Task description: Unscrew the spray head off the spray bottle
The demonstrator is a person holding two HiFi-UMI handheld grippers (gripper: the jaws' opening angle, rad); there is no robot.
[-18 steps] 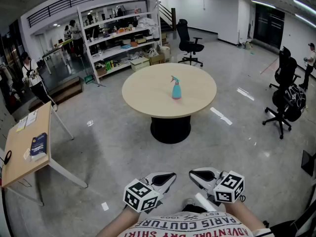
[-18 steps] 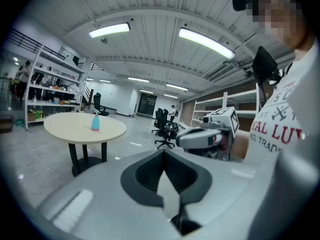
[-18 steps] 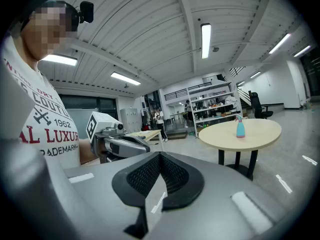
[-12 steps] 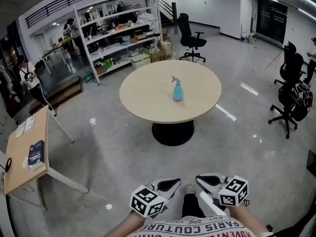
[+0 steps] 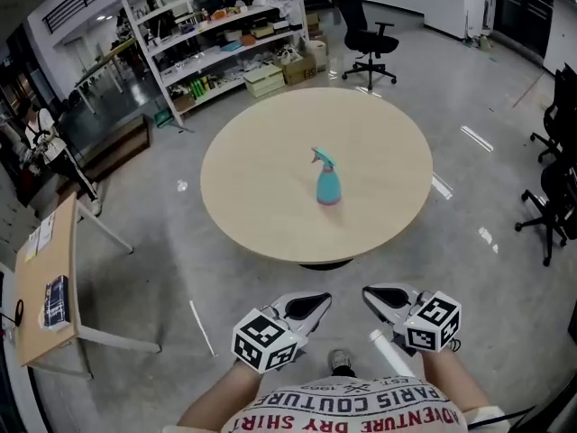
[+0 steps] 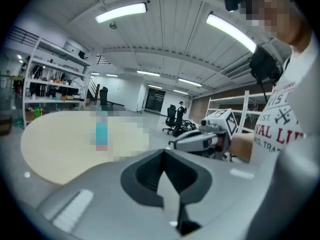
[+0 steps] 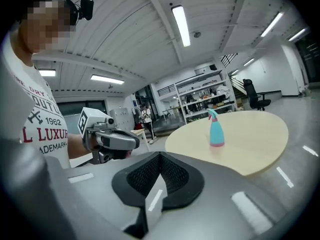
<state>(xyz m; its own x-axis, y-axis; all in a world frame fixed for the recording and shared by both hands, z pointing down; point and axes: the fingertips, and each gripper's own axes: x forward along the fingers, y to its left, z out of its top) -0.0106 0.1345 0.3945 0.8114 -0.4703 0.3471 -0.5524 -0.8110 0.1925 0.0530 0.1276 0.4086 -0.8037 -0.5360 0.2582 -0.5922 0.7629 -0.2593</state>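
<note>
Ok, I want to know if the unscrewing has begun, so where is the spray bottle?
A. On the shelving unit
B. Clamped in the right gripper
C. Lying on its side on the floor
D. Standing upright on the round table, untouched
D: the spray bottle stands upright on the round table, while the left gripper and right gripper are shut, empty and short of it.

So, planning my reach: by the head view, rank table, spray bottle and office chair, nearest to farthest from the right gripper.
From the right gripper:
1. table, its edge just ahead.
2. spray bottle, at the table's middle.
3. office chair, beyond the table.
</note>
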